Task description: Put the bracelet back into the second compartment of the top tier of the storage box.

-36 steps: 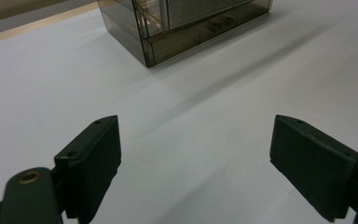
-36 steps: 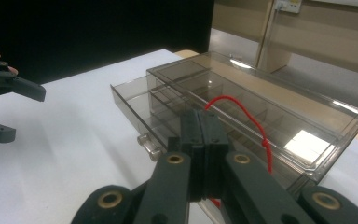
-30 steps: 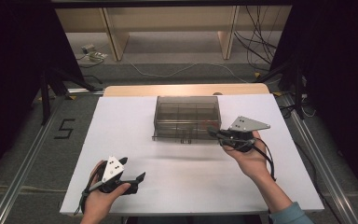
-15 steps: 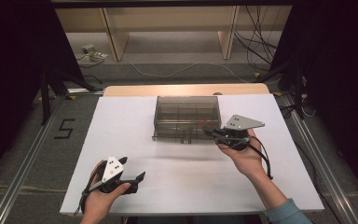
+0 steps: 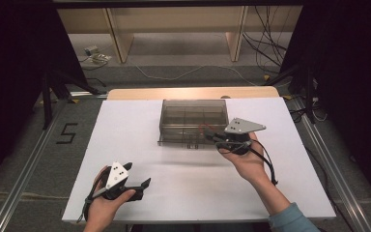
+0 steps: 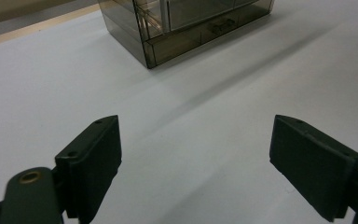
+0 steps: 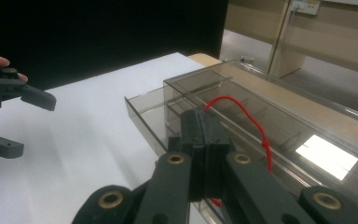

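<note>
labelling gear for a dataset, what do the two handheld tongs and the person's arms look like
Both tongs are black, with flat rectangular pads and brass-coloured pivot pins. The left tongs and right tongs each carry a grey three-cornered plate and trail a black cable. A teal sleeve covers the right arm.

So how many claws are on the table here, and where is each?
2. The left claw hovers open near the table's front left edge. The right claw is shut on a red string loop at the smoky clear drawer box.
</note>
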`<state>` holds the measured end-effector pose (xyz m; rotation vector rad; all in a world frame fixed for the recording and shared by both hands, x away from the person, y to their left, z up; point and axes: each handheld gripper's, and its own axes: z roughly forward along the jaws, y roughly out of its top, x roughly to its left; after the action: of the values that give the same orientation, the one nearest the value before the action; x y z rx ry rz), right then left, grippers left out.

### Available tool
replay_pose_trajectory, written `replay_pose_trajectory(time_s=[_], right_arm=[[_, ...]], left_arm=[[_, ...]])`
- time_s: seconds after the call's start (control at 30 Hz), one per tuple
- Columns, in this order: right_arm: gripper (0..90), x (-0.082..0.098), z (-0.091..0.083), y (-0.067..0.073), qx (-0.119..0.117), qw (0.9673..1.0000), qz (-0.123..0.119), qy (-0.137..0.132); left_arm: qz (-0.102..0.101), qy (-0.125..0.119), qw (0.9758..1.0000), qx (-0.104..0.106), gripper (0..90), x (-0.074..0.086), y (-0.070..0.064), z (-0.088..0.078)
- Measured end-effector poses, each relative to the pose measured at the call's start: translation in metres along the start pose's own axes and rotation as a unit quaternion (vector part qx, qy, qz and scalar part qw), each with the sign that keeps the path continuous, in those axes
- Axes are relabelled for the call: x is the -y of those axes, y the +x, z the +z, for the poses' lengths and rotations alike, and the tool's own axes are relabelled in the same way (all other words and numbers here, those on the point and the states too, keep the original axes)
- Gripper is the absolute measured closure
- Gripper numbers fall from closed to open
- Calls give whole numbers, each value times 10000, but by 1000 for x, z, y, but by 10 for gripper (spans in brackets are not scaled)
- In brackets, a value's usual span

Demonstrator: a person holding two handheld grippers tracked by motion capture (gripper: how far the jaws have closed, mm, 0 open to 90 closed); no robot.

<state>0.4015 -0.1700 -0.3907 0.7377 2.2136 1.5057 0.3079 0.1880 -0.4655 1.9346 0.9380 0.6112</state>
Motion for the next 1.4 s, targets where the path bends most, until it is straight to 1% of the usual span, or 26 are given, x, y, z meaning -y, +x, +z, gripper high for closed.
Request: replay_pose_trajectory(time_s=[1.07, 1.4], right_arm=[[900, -5, 24, 2, -136, 9998, 13, 162], [900, -7, 37, 4, -213, 9994, -1, 259]], left_arm=[[27, -1, 10000, 42, 167, -2, -2, 2], [29, 14, 10000, 74, 167, -1, -2, 3]])
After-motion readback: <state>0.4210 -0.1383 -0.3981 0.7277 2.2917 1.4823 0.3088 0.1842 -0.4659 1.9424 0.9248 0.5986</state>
